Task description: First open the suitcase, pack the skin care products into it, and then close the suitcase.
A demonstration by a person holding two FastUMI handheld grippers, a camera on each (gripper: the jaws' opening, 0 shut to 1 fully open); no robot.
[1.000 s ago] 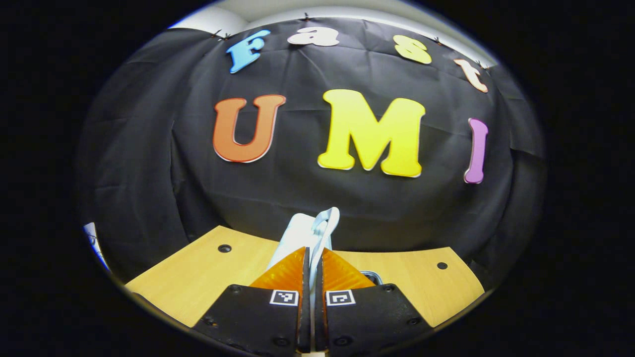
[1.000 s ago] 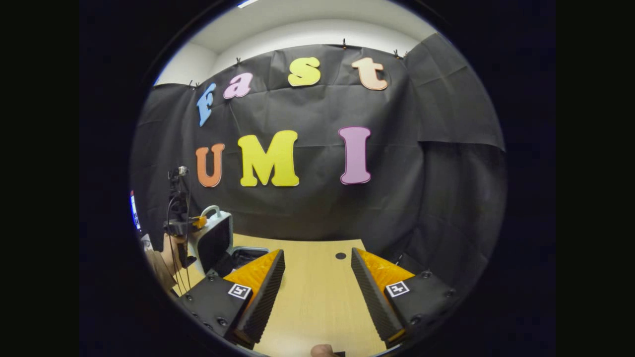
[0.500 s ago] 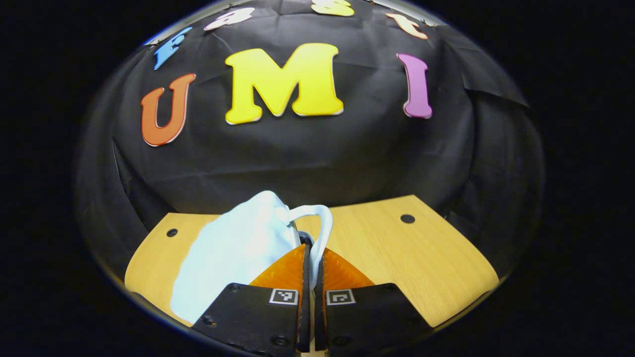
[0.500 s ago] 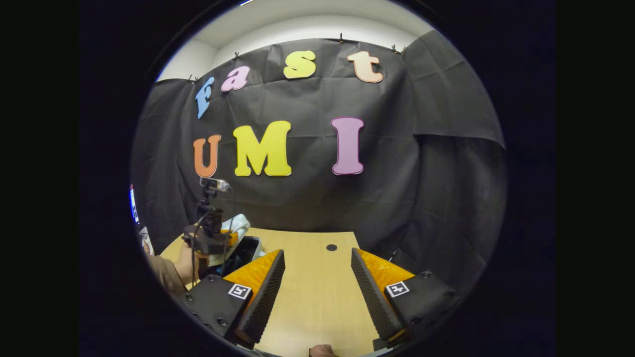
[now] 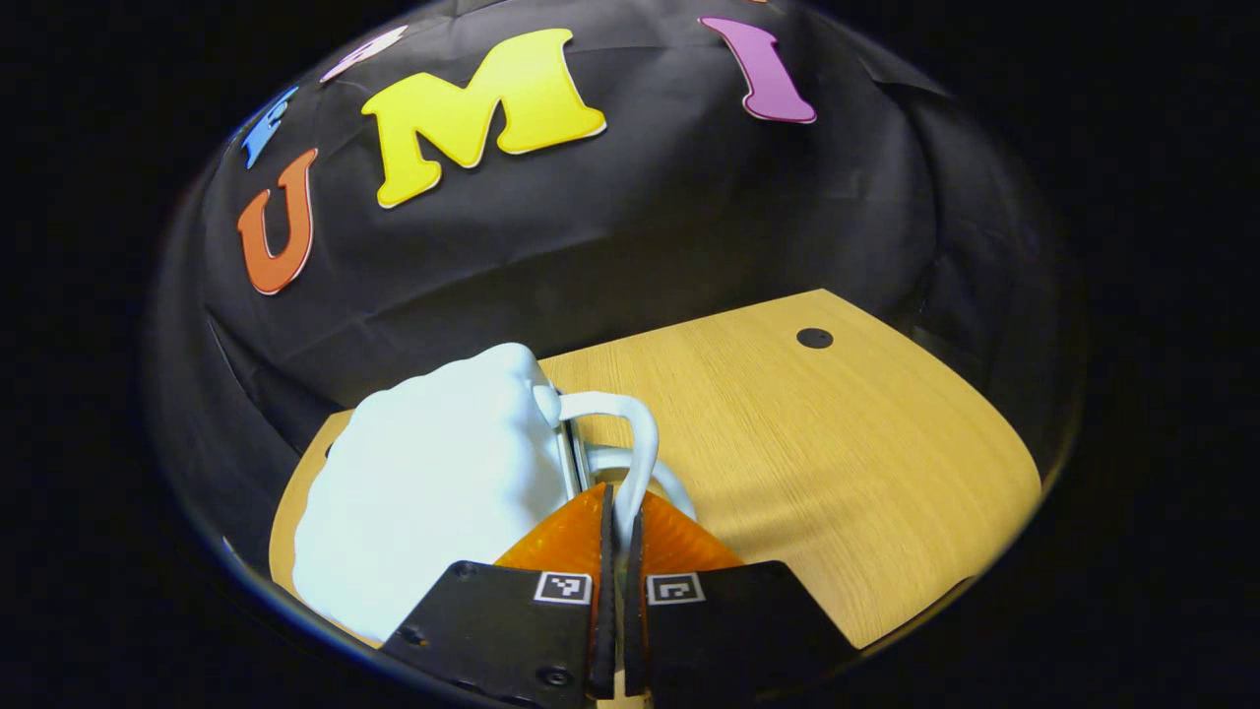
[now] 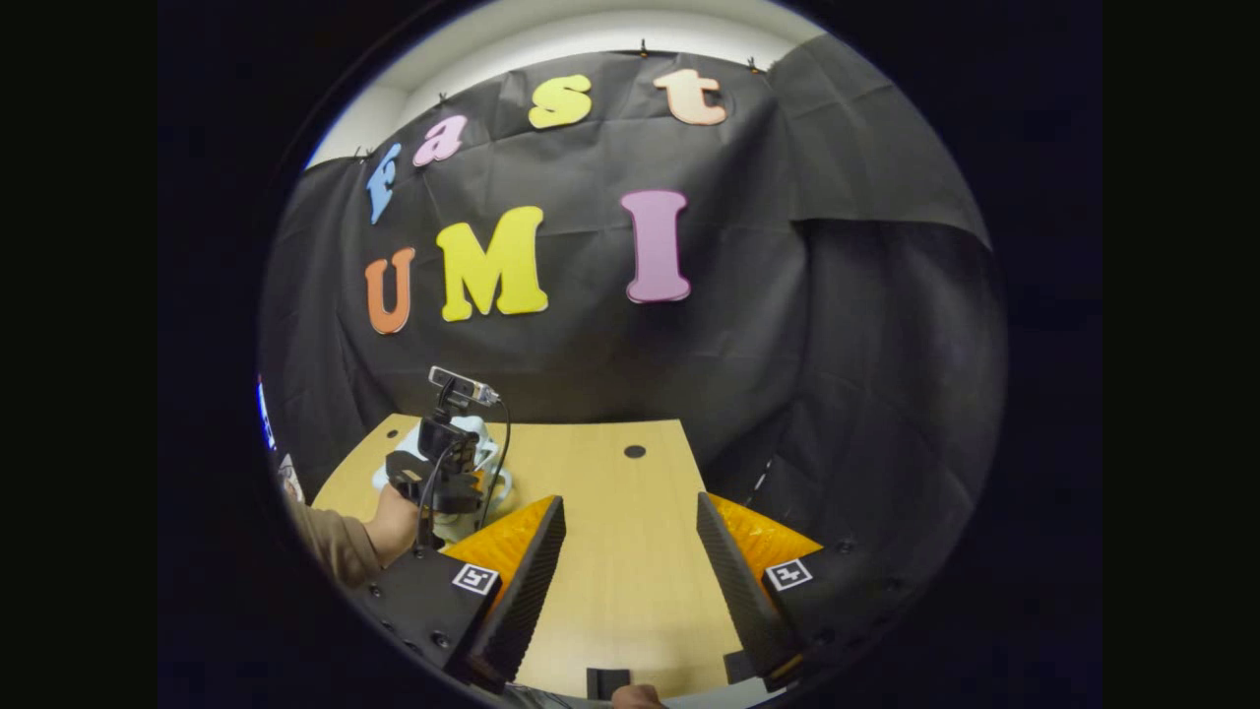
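left hand-held gripper (image 5: 617, 512): seen in the left gripper view, fingers drawn together and clamped on the handle (image 5: 638, 443) of the suitcase, the thin white loop passing between them; in the right gripper view the same gripper appears farther off at the left, black body with a small camera on top and a cable hanging from it, held by a hand (image 6: 396, 522) with a tan sleeve (image 6: 330, 544). suitcase (image 5: 433, 492): pale, white to light blue, hard shell with a lumpy rounded surface, lying flat and closed on the table, its broad side up, handle edge turned toward the left hand-held gripper; it sits at the left part of the table, near the black cloth wall; in the right gripper view most of it is hidden behind the left gripper and the hand. right hand-held gripper (image 6: 630, 551): fingers wide apart, nothing between them, hovering over the bare middle of the table, well apart from the suitcase. table (image 5: 837, 463): light wood grain, with a small dark round hole (image 5: 814, 338) near its far right corner. skin care products: cannot tell whether they are inside the closed suitcase.
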